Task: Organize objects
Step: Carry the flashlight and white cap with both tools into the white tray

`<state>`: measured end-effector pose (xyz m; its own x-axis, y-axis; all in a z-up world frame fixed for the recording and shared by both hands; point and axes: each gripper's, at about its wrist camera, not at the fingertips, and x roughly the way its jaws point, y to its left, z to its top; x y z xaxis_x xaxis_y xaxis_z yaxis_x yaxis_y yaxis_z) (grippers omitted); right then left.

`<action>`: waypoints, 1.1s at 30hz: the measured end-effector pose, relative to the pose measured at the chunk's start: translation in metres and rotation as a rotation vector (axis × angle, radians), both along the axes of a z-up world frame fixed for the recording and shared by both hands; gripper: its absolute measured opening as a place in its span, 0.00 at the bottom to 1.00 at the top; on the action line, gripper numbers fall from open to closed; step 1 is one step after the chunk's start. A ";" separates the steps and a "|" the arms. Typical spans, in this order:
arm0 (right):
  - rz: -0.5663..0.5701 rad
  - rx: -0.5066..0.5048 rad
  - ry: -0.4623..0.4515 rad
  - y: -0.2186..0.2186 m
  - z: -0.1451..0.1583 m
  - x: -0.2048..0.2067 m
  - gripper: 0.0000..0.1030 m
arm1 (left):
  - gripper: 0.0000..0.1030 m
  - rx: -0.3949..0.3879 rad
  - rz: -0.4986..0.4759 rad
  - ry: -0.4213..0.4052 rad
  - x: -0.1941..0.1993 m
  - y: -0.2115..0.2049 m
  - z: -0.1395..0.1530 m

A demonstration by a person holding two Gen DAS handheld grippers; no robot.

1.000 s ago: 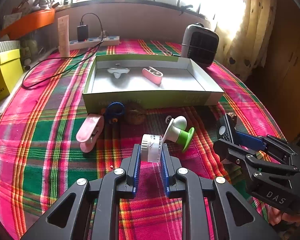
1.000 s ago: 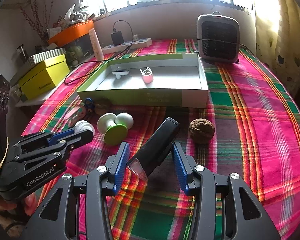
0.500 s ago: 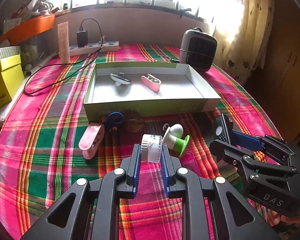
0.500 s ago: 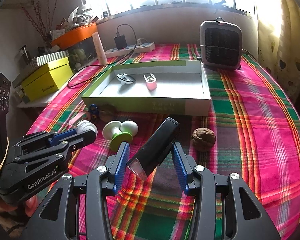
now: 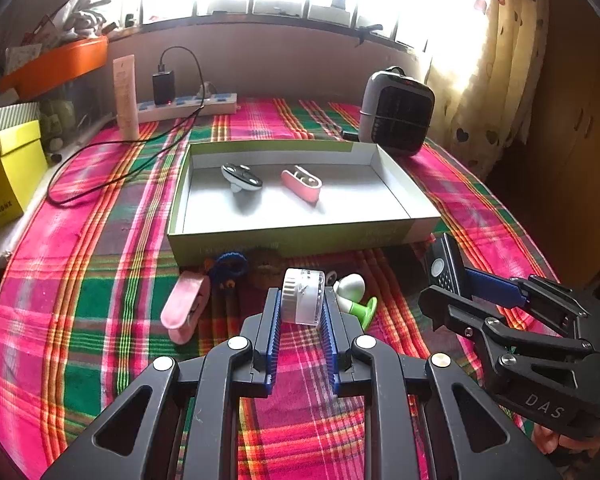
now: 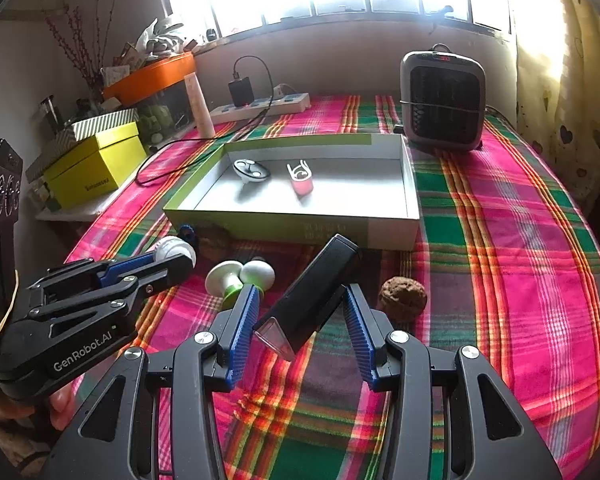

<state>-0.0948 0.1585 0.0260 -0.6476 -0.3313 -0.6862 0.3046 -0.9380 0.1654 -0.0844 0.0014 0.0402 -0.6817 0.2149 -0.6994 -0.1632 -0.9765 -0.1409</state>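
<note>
My left gripper (image 5: 302, 304) is shut on a white round dial-like object (image 5: 303, 296), held above the plaid cloth in front of the open green-and-white box (image 5: 300, 236). My right gripper (image 6: 298, 312) is shut on a black stick-shaped device (image 6: 314, 298) with a clear tip, held at a slant; it also shows in the left wrist view (image 5: 444, 268). Inside the box lie a grey-white spinner (image 5: 242, 176) and a pink clip (image 5: 302, 180). On the cloth lie a pink clip (image 5: 186, 306), a blue ring toy (image 5: 228, 268), a white-and-green mushroom toy (image 6: 240, 278) and a walnut (image 6: 402, 294).
A small grey heater (image 6: 442, 100) stands behind the box at the right. A power strip (image 5: 188, 104) with a charger and black cable lies at the back. A yellow box (image 6: 94, 168) and orange tray (image 6: 150, 76) are at the left edge.
Both grippers have risen and drawn back from the table with their objects still held; the box and the loose items look smaller and farther off.
</note>
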 end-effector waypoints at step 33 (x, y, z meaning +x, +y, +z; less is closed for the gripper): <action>0.032 0.002 0.012 0.000 0.014 -0.060 0.44 | 0.17 0.018 0.010 -0.013 -0.069 -0.007 0.012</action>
<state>-0.1546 0.1584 0.0399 -0.6449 -0.3506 -0.6791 0.3363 -0.9281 0.1597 -0.1538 -0.0059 0.0525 -0.6750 0.2203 -0.7042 -0.1512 -0.9754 -0.1601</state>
